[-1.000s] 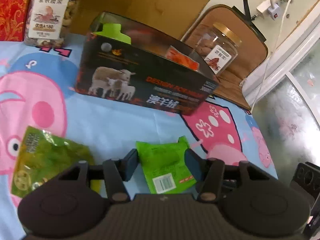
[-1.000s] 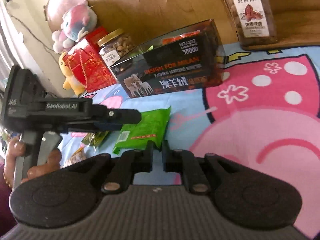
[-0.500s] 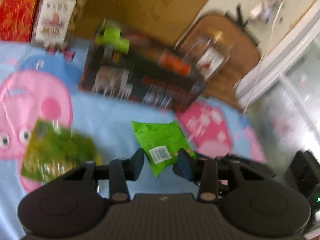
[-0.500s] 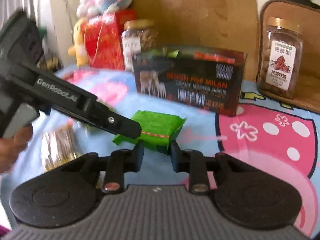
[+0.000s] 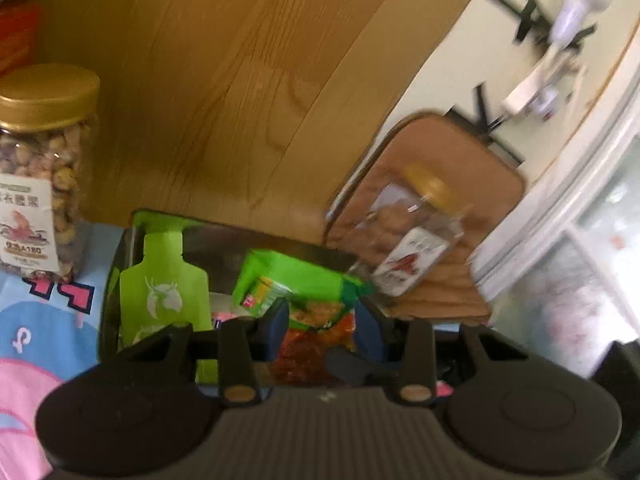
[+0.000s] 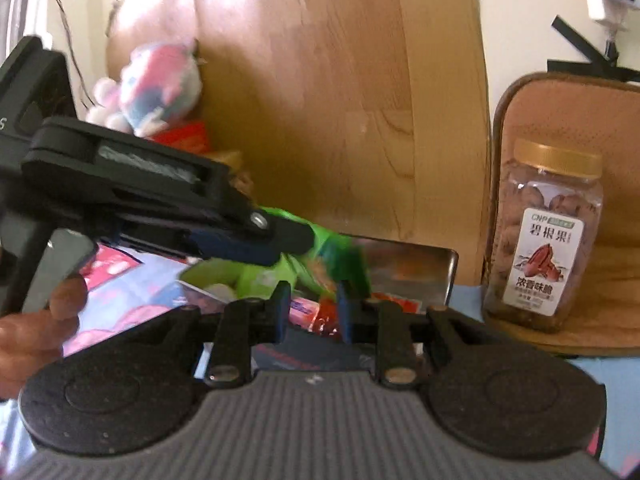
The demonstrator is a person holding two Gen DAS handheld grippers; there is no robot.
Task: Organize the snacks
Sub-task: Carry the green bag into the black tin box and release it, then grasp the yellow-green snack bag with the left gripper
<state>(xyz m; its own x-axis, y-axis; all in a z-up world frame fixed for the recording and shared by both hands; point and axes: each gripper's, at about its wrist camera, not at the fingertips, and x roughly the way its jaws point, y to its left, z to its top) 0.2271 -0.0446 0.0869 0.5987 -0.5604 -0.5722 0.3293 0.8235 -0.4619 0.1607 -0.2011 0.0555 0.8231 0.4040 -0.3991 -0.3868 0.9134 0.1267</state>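
While both grippers sit over the box, this is how things lie:

Left gripper (image 5: 322, 330): fingers parted around the lower end of a green plastic snack packet (image 5: 296, 286); whether the pads actually press it I cannot tell, as the view is blurred.
Packet position: tilted, above the open top of the dark rectangular cardboard box (image 5: 116, 276), over a red snack bag (image 5: 312, 350) inside.
Box contents: also a bright green bottle-shaped card insert (image 5: 166, 284) at the left end.
Right gripper (image 6: 310, 308): fingers slightly apart just before the box (image 6: 412, 264), nothing seen clamped between them.
Left-hand surroundings: clear nut jar with gold lid (image 5: 36, 176), standing beside the box on a blue and pink cartoon cloth (image 5: 44, 320).
Right-hand surroundings: clear pecan jar with gold lid (image 6: 544, 236), upright on a tan cushion (image 6: 600, 288).
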